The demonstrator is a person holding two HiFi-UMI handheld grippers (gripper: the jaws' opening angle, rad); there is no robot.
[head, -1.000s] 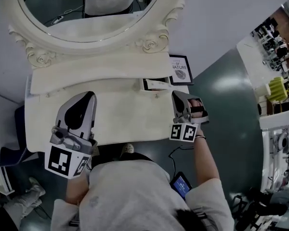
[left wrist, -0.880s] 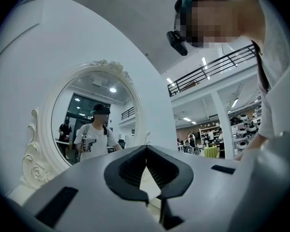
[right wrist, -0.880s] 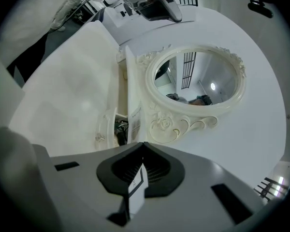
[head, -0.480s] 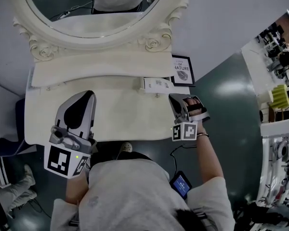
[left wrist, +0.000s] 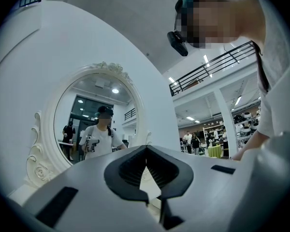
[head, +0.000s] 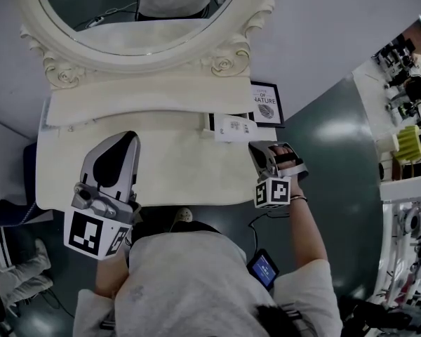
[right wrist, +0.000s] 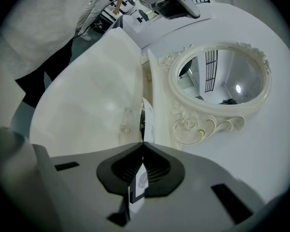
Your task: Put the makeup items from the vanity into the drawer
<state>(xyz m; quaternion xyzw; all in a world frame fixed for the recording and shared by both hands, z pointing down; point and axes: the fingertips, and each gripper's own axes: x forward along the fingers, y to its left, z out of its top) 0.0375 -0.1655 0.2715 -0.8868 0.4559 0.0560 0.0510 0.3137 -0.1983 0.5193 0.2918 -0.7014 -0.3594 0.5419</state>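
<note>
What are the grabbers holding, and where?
The right gripper pinches a flat white packet partway along, its far end poking out ahead. The left gripper holds nothing.

The framed sign (head: pixel 264 104) at the vanity's right end reads "OF NATURE" above a round emblem; the small line above those words is too small to read. The white box (head: pixel 233 126) bears fine dark print that cannot be read, and a leaf emblem shows in the right gripper view. The left cube (head: pixel 92 234) and right cube (head: pixel 272 192) carry only black-and-white square markers.
</note>
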